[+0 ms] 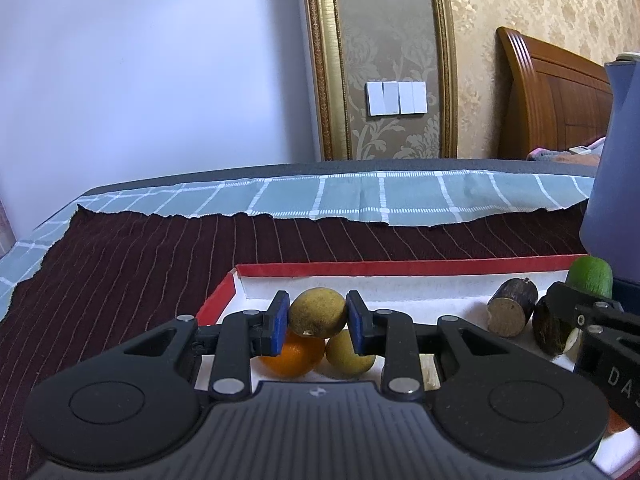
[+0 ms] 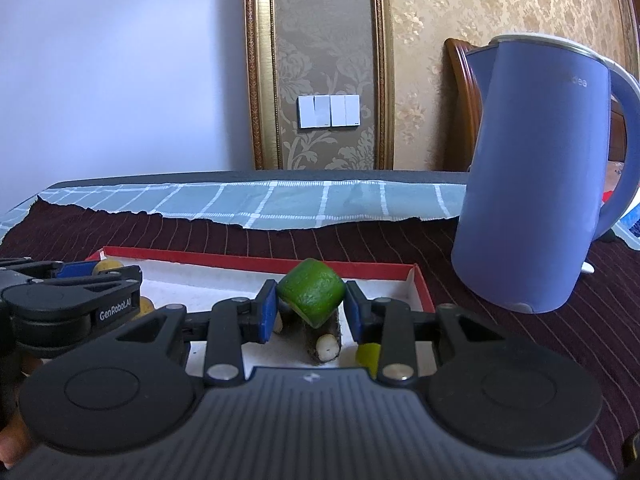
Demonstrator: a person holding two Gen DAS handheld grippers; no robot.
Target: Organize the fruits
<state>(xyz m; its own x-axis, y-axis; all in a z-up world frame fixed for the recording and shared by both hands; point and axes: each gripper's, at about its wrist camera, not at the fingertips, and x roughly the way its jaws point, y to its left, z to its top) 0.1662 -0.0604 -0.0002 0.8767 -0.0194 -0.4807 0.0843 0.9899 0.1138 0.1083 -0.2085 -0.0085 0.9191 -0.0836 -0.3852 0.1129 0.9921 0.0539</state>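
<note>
A red-rimmed white tray (image 1: 400, 268) lies on the dark striped cloth. My left gripper (image 1: 318, 316) is shut on a round yellow-brown fruit (image 1: 317, 312), held above an orange (image 1: 294, 354) and another yellow-brown fruit (image 1: 348, 354) at the tray's left end. My right gripper (image 2: 311, 310) is shut on a green fruit piece (image 2: 312, 292) and holds it above dark cane pieces (image 2: 324, 340) at the tray's (image 2: 256, 260) right end. The green piece (image 1: 590, 276) and cane pieces (image 1: 512, 306) also show at the right of the left wrist view.
A blue electric kettle (image 2: 536, 176) stands just right of the tray. A teal checked cloth (image 1: 360, 198) covers the table's far edge. A yellow-green piece (image 2: 368, 354) lies in the tray under my right finger. A bed headboard (image 1: 556, 92) is behind.
</note>
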